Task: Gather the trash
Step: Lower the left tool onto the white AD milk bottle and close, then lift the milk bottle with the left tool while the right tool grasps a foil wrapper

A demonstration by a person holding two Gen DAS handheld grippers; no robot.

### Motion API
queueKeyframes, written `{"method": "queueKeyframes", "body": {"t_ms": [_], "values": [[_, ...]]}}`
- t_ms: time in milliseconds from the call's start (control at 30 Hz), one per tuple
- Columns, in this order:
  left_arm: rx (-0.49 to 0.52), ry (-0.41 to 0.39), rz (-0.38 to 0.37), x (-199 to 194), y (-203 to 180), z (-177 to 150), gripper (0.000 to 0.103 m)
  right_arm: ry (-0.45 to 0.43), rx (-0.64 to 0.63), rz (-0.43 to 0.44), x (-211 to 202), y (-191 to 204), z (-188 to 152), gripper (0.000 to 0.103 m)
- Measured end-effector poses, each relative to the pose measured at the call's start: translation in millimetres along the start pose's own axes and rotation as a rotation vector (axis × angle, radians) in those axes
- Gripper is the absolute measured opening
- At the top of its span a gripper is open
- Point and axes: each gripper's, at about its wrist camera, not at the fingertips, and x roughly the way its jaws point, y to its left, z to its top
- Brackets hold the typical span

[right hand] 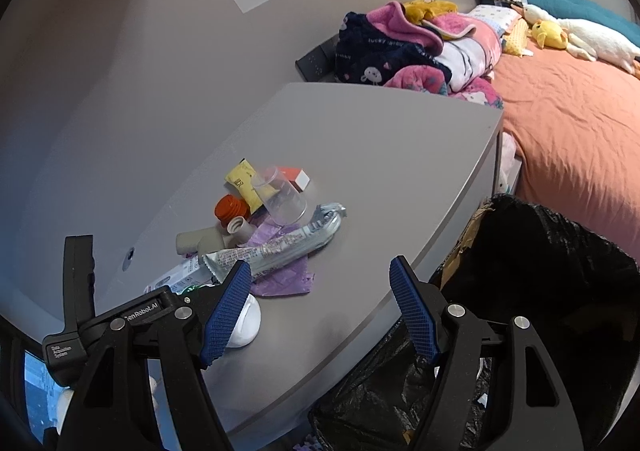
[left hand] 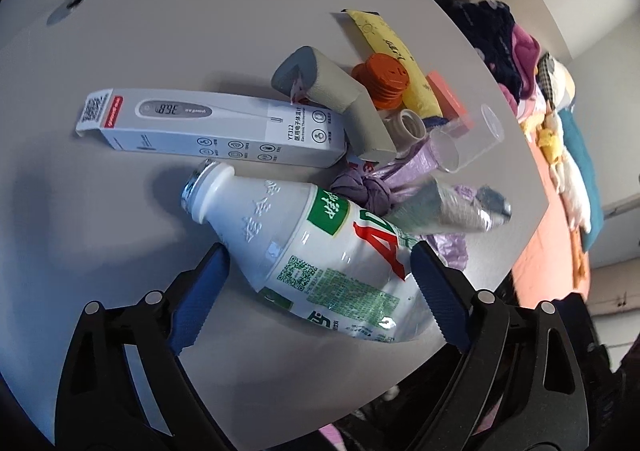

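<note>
Fingers (left hand: 436, 291) of left gripper (left hand: 316, 255) spread wide either side of white bottle (left hand: 320, 247), not yet pinching it; bottle lying on grey surface (left hand: 140, 31), neck toward thermometer box (left hand: 208, 127). Right gripper (right hand: 320, 271) also wide apart, holding nothing, hovering between surface edge and black trash bag (right hand: 540, 263). Likely risk: smooth, rounded body squirting out on closing, or nudging silver wrapper (left hand: 448, 207) and purple bag (left hand: 368, 187) off the edge.

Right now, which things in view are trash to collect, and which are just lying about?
Part of the job:
- white drink bottle, between the open left tongs
- thermometer box
- silver wrapper
- clear plastic cup
- orange cap
- bin with black bag

Just lying about:
- clothes pile
- plush toys
- bed
</note>
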Motion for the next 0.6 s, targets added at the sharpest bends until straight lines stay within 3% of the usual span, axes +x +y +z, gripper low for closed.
{"method": "queueKeyframes", "body": {"t_ms": [133, 367, 500, 600], "values": [[-0.061, 0.008, -0.014, 1, 4, 2, 0.079, 0.025, 0.011, 0.010, 13, 1, 2, 0.072], [-0.093, 0.035, -0.069, 5, 3, 2, 0.076, 0.065, 0.047, 0.025, 35, 1, 4, 0.072], [-0.120, 0.037, -0.080, 6, 3, 6, 0.077, 0.079, 0.075, 0.024, 42, -2, 4, 0.072], [-0.142, 0.047, -0.079, 10, -1, 13, 0.084, 0.085, 0.089, 0.021, 45, -4, 4, 0.072]]}}
